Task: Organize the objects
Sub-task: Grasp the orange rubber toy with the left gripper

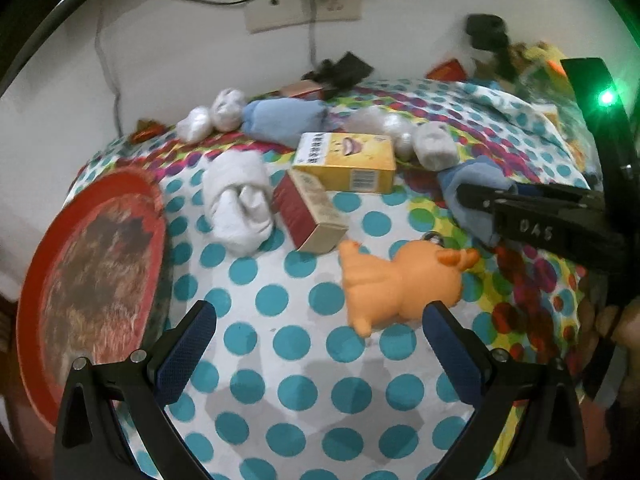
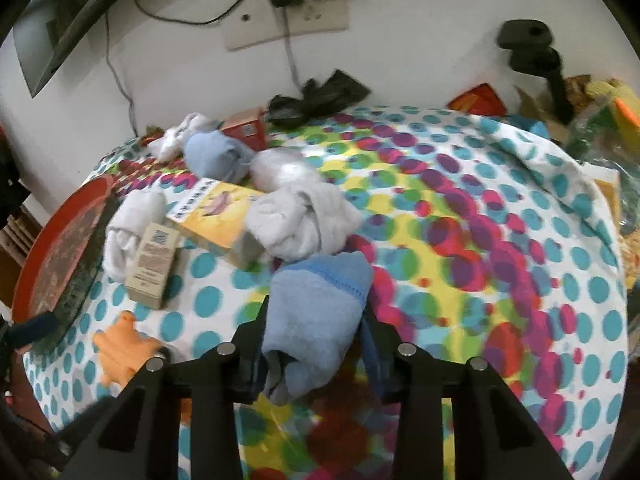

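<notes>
My right gripper (image 2: 316,332) is shut on a rolled light-blue sock (image 2: 320,312), its fingers pressing both sides of it just over the spotted cloth. In the left wrist view the same gripper (image 1: 476,200) reaches in from the right onto that blue sock (image 1: 472,184). My left gripper (image 1: 320,320) stands open with nothing between its fingers, low over the cloth. An orange rubber toy animal (image 1: 396,284) lies on its side just beyond the right fingertip. A white sock roll (image 1: 240,204), a red-and-tan box (image 1: 312,208) and a yellow box (image 1: 352,160) lie farther ahead.
A round red tray (image 1: 92,264) leans at the left edge. More sock rolls, blue (image 1: 280,116), white (image 1: 212,116) and grey (image 1: 434,144), sit toward the wall. Black items (image 2: 316,96), cables and a wall socket (image 2: 288,20) are at the back; clutter (image 2: 592,96) fills the far right.
</notes>
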`<action>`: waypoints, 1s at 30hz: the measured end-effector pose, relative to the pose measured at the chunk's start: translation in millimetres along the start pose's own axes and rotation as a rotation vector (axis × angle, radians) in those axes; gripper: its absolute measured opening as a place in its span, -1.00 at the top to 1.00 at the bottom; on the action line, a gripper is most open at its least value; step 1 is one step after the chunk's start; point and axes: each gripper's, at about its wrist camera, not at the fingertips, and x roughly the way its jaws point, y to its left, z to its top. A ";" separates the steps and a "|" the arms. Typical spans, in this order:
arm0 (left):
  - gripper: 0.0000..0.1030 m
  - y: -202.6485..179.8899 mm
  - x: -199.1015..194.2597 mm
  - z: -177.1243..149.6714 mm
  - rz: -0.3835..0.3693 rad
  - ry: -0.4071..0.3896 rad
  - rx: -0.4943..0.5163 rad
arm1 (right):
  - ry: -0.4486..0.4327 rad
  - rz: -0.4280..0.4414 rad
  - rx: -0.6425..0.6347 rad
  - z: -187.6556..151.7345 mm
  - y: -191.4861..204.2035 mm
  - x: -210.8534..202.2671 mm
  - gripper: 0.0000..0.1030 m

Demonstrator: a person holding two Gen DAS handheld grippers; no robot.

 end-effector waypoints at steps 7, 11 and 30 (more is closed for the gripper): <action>-1.00 -12.7 -7.4 9.7 -0.033 -0.077 0.221 | -0.029 -0.060 0.045 -4.5 -43.5 -6.6 0.26; -1.00 -26.2 -4.6 13.0 -0.024 -0.077 0.381 | -0.032 -0.058 0.069 -5.1 -59.6 -5.3 0.26; -0.58 -55.9 36.5 24.8 -0.096 0.001 0.516 | -0.053 -0.068 0.073 -4.6 -56.9 0.5 0.24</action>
